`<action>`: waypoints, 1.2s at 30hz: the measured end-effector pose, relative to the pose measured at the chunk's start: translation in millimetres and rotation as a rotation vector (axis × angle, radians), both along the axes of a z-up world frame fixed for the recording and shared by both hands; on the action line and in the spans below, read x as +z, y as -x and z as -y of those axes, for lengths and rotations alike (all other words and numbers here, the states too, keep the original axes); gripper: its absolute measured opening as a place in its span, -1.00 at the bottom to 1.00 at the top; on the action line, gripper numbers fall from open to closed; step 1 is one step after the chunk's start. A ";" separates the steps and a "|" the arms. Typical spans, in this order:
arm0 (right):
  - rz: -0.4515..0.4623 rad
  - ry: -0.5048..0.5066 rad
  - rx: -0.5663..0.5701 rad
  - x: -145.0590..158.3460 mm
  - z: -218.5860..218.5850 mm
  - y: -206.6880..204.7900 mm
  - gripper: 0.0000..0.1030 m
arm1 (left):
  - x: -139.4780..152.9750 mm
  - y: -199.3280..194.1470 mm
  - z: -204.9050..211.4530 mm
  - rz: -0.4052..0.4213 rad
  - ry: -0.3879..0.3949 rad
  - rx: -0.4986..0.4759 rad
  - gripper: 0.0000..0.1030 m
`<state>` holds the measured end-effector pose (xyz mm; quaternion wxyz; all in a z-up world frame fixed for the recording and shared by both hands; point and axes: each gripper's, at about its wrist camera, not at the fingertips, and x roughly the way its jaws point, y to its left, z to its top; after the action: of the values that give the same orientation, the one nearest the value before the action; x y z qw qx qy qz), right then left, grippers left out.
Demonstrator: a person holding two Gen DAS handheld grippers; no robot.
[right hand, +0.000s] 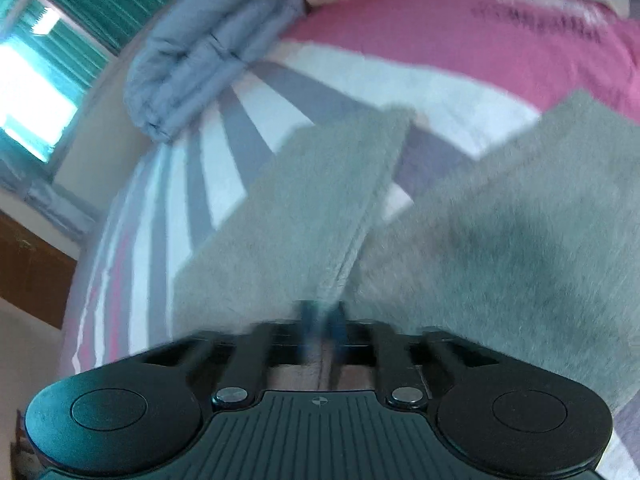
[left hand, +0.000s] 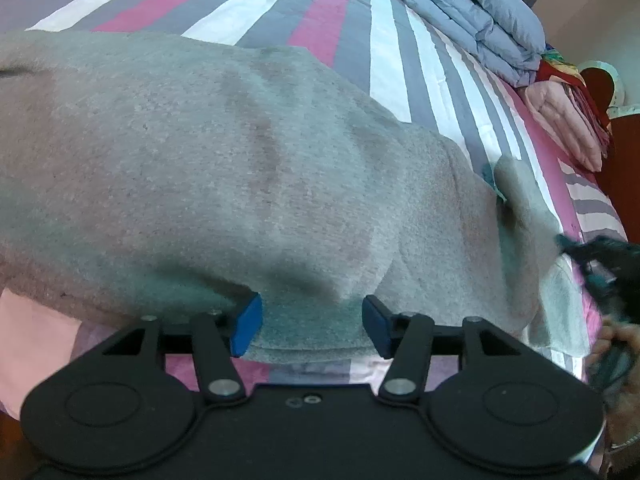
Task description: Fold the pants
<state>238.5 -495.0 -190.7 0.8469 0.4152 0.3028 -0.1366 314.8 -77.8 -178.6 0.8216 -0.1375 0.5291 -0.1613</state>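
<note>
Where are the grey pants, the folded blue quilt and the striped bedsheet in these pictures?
grey pants [left hand: 200, 168]: left wrist view, middle of the fuzzy fabric.
folded blue quilt [left hand: 472, 12]: left wrist view, top of the stack.
striped bedsheet [left hand: 264, 4]: left wrist view, bare white stripe.

Home bedroom: striped bedsheet [left hand: 312, 8], folded quilts [left hand: 476, 20], window [right hand: 36, 92]

— Any writing you can make out?
— Only on the pink band of the striped bedsheet [right hand: 460, 36], far right in the right wrist view: a dark printed line, too blurred to read.
— Anything in the left wrist view?
— Nothing legible.
</note>
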 end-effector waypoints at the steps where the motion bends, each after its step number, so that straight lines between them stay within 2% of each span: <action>1: 0.030 0.057 0.007 12.4 -3.3 4.2 -0.88 | -0.2 0.0 -0.4 0.000 0.002 0.000 -0.07; 4: 0.133 0.234 0.006 51.5 -9.3 32.9 -1.00 | -0.8 0.5 -1.6 0.002 0.007 0.000 -0.06; 5: 0.148 0.264 -0.003 58.7 -8.5 47.3 -1.00 | -1.1 0.7 -1.8 0.004 0.009 -0.002 -0.05; 7: 0.133 0.259 -0.005 55.4 -4.5 70.4 -1.00 | -1.8 1.8 -2.2 0.009 0.011 -0.007 -0.01; 9: 0.069 0.188 0.013 31.7 1.6 84.1 -1.00 | -1.4 3.1 -0.8 0.016 -0.003 -0.016 -0.01; 12: 0.012 -0.051 0.017 -3.6 13.2 84.6 -0.98 | -0.5 5.2 0.2 0.023 -0.012 -0.019 -0.01; 13: 0.020 -0.090 0.023 -8.3 15.4 78.2 -0.91 | -0.5 5.7 -0.1 0.023 -0.010 -0.016 -0.01; 15: 0.031 -0.120 0.061 -11.0 11.2 61.5 -0.27 | -0.5 5.9 -0.5 0.022 -0.005 -0.011 -0.01; 16: 0.029 -0.122 0.086 -12.1 7.6 50.5 0.38 | -0.2 5.5 -0.4 0.020 -0.004 -0.008 -0.01; 17: 0.024 -0.114 0.096 -13.8 4.6 41.2 0.52 | -0.2 5.4 -0.6 0.018 -0.002 -0.006 -0.01; 19: 0.000 -0.073 0.086 -15.5 2.9 23.0 0.51 | -0.5 5.1 -0.5 0.016 -0.001 -0.003 0.00; 21: -0.023 -0.065 0.068 -22.9 5.6 8.7 0.29 | -0.5 5.2 -0.1 0.016 -0.004 -0.009 0.02; 22: -0.018 -0.074 0.070 -26.3 7.8 1.8 -0.12 | -0.5 5.1 0.3 0.016 -0.006 -0.011 0.03; 23: -0.018 -0.086 0.077 -29.8 8.9 -5.6 -0.66 | -0.4 5.0 0.7 0.014 -0.007 -0.012 0.04; 24: -0.020 -0.099 0.081 -33.6 10.4 -9.9 -0.87 | -0.5 4.5 0.9 0.013 -0.006 -0.013 0.08; 26: -0.001 -0.103 0.087 -33.9 8.1 -7.5 -0.87 | -0.4 3.8 1.9 0.010 0.000 -0.016 0.14; 28: 0.044 -0.053 0.088 -22.8 4.3 -3.7 -0.90 | -0.4 3.6 3.3 0.011 -0.004 -0.018 0.18; 33: 0.196 0.260 0.033 40.8 -0.2 42.2 -0.91 | 0.0 5.2 5.0 0.022 -0.012 -0.024 0.19; 36: 0.182 0.265 0.051 41.4 -3.9 77.3 -0.91 | -0.1 5.2 4.2 0.023 -0.010 -0.026 0.19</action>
<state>161.2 -491.1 -149.3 0.9214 0.3027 0.2145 -0.1155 309.5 -82.0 -178.7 0.8261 -0.1248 0.5222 -0.1709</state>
